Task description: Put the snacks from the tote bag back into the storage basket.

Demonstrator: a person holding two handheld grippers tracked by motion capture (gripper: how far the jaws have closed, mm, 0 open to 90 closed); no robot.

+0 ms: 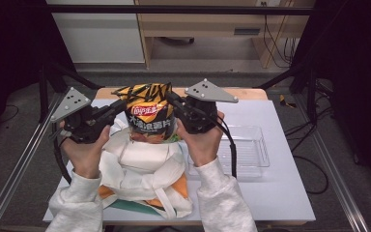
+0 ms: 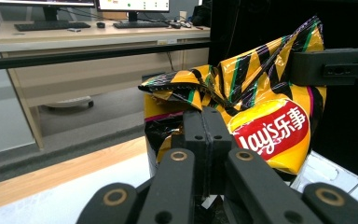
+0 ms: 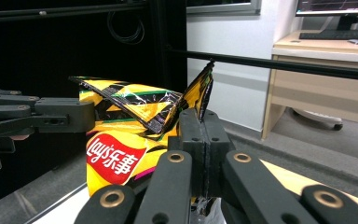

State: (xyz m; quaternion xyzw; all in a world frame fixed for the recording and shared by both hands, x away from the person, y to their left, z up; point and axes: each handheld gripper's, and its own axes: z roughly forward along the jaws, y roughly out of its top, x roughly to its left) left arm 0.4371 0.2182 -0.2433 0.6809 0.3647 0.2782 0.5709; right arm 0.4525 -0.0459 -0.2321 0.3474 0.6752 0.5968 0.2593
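White tabletop (image 1: 280,193): both hands raised, left gripper (image 1: 118,104) and right gripper (image 1: 174,100) each clamped tight on a top corner of the chip bag (image 1: 149,118) (held above a cloth tote (image 1: 140,169)).

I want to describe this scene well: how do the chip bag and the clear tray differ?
The chip bag is yellow, black and crinkled; the clear tray is see-through and stiff-looking. The chip bag is held up, pinched at its top by the left gripper and right gripper; the clear tray lies flat, untouched. Both are over the white mat.
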